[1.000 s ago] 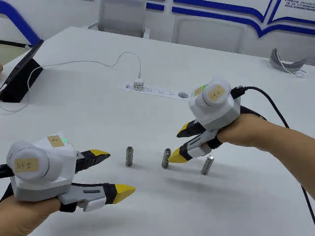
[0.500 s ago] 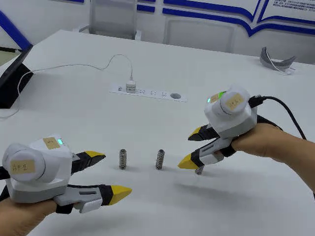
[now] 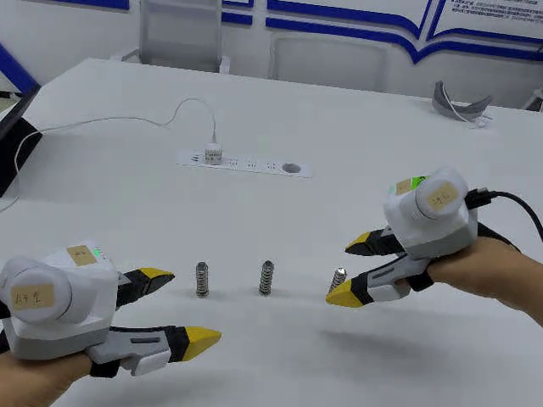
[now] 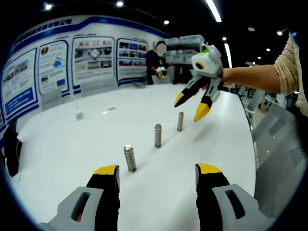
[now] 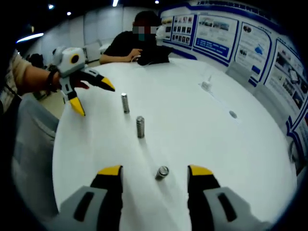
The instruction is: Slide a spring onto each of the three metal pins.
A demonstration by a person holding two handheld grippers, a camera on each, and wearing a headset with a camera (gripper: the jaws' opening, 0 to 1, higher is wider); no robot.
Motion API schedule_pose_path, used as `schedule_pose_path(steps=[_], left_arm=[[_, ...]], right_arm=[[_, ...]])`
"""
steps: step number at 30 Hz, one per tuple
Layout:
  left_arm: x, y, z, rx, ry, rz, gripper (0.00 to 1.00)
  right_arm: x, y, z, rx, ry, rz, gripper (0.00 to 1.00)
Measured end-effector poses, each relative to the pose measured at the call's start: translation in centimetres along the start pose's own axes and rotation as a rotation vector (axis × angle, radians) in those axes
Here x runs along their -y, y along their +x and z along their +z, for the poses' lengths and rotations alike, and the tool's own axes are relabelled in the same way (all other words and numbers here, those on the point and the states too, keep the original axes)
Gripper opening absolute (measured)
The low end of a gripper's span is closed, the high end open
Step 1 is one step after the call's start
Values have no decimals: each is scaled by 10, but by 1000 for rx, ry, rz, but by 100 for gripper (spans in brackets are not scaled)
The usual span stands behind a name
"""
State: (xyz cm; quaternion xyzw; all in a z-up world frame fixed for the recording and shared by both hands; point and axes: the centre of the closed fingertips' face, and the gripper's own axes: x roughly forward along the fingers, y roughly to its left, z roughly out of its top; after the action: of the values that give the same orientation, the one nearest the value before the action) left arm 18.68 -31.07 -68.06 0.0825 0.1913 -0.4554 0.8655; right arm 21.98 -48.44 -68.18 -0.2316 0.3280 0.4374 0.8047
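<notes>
Three springs are standing in a row on the white table (image 3: 254,110): the left-hand spring (image 3: 202,279), the middle spring (image 3: 266,277) and the right-hand spring (image 3: 338,278), each apparently sitting over its pin (the pins themselves are hiding inside the coils). And here's the change: a second ago the right tongs (image 4: 189,109) were reaching in with their lower tip beside the middle spring. Now they are pulling back to the right, and that tip is sitting just right of the right-hand spring. They're coming away wide open and carrying nothing, so by my reading the threading is done and this is the retreat. In the right gripper view the right-hand spring is sitting between the two yellow tips (image 5: 109,171), touching neither. It's leaning slightly in the head view, so it may want a check. The left tongs (image 3: 193,305) are hanging wide open and empty too, with the left-hand spring just ahead of their tips and apart from them.
</notes>
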Motion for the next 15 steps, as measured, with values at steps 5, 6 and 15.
schedule_pose_path(steps=[5,6,15], left_arm=[[1,0,-1,-3,-2,-2,65],[0,0,-1,-2,-2,-1,65],[1,-1,-3,-1,-10,2,65]], right_arm=[[-4,-6,-7,22,21,-19,57],[-4,-7,-8,30,28,-24,57],[-10,-16,-19,98,75,-59,59]])
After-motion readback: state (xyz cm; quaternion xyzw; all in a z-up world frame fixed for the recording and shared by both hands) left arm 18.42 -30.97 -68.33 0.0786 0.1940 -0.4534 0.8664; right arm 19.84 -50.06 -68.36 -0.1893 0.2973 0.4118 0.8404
